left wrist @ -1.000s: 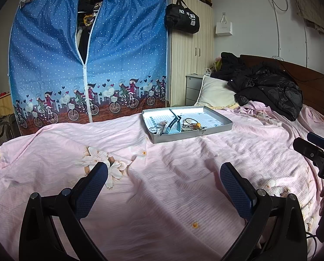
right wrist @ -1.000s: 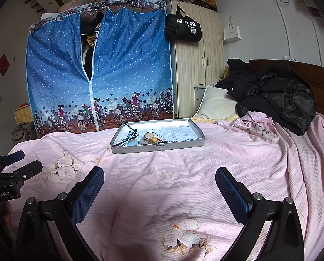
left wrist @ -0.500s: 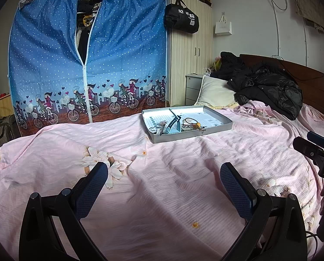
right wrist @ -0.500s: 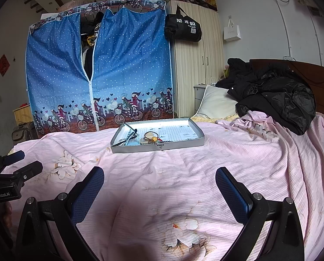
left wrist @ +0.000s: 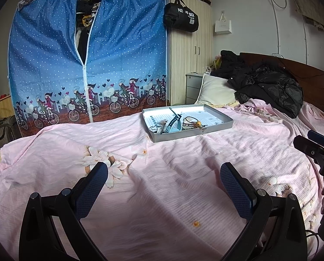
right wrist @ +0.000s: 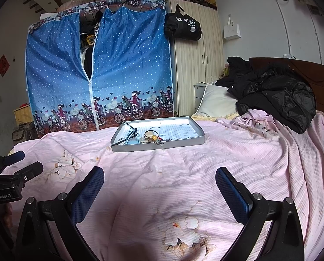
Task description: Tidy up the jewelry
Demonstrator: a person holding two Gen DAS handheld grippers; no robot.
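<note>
A shallow grey tray (left wrist: pixel 218 124) (right wrist: pixel 179 140) lies on the pink bedspread, well ahead of both grippers. Inside it sits a small heap of jewelry: a blue watch band (left wrist: pixel 173 123), a loop with an amber bead (left wrist: pixel 198 122) (right wrist: pixel 154 137) and some thin dark pieces (right wrist: pixel 127 136). My left gripper (left wrist: pixel 163 175) hangs open over the bedspread, nothing between its blue pads. My right gripper (right wrist: pixel 159 179) is open too and holds nothing. Each gripper shows at the edge of the other's view, the right gripper (left wrist: pixel 312 144) and the left gripper (right wrist: pixel 18 165).
A black jacket (left wrist: pixel 270 87) and a white pillow (left wrist: pixel 216 91) lie at the bed's head on the right. Behind the bed stand a blue fabric wardrobe (left wrist: pixel 86 61) and a wooden closet (left wrist: pixel 190 61). Wrinkled pink bedspread (left wrist: pixel 162 195) lies between the grippers and the tray.
</note>
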